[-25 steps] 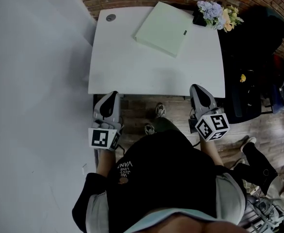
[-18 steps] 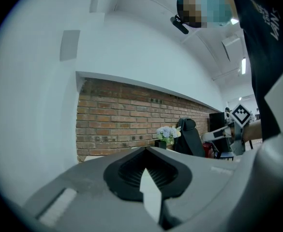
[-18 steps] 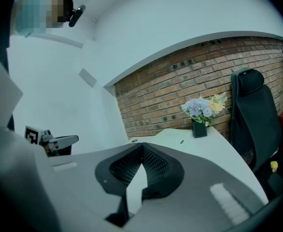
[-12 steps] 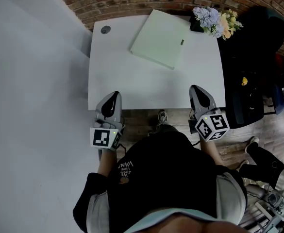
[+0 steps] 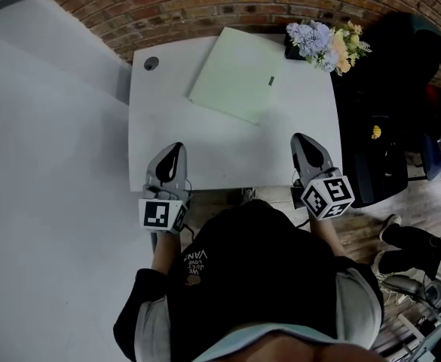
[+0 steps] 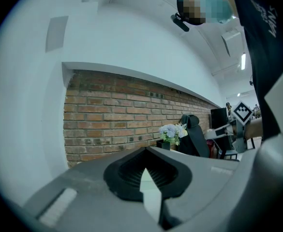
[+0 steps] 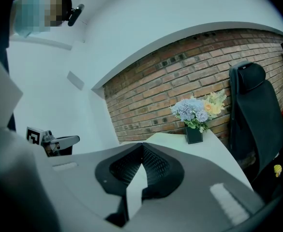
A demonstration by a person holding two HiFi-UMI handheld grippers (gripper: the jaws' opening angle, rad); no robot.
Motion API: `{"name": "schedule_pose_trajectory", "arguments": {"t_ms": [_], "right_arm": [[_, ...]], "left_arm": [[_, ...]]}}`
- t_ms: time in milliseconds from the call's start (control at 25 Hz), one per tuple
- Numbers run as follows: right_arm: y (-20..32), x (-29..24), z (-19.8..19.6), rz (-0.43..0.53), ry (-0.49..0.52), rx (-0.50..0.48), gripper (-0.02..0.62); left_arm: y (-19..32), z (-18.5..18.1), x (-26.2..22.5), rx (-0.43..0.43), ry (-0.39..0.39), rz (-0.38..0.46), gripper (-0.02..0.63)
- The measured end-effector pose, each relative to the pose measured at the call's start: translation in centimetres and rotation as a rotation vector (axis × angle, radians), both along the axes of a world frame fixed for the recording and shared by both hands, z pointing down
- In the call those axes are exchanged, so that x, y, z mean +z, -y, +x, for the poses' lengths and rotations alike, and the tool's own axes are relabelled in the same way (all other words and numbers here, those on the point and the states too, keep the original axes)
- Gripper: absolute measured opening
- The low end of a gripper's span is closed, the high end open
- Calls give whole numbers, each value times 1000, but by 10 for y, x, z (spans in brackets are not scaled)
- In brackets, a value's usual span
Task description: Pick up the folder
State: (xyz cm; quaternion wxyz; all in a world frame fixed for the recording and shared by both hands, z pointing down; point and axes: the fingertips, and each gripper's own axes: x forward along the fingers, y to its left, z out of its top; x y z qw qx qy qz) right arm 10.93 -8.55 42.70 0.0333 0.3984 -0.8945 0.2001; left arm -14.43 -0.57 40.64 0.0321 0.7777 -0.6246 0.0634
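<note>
Lying on the far half of the white tabletop (image 5: 220, 153), the pale green folder (image 5: 235, 74) sits turned at an angle, its far right corner close to a bunch of blue and yellow flowers (image 5: 322, 40) in a black pot. The left tongs (image 5: 173, 151) hang over the near left edge and the right tongs (image 5: 304, 140) over the near right edge. Both are closed on nothing, well apart from the folder. A round grommet (image 5: 151, 63) marks the far left corner. A brick wall (image 5: 205, 6) runs behind, and a black office chair (image 5: 390, 89) stands to the right.
</note>
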Motion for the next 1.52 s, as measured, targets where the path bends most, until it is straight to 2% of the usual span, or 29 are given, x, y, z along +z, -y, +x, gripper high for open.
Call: {"name": "schedule_pose_trajectory", "arguments": {"t_ms": [160, 400, 600, 1160, 1520], "right_arm": [[11, 5, 7, -6, 1, 3, -2], [15, 11, 10, -23, 3, 24, -2], [20, 13, 13, -20, 6, 93, -2], [29, 24, -12, -39, 8, 298, -2], [42, 34, -25, -54, 1, 348, -2]], "left_arm": [[18, 7, 0, -1, -7, -16, 0], [36, 10, 8, 49, 23, -25, 0], [58, -2, 12, 81, 46, -36, 0], [114, -25, 23, 282, 49, -86, 0], [141, -25, 38, 352, 57, -100, 0]]}}
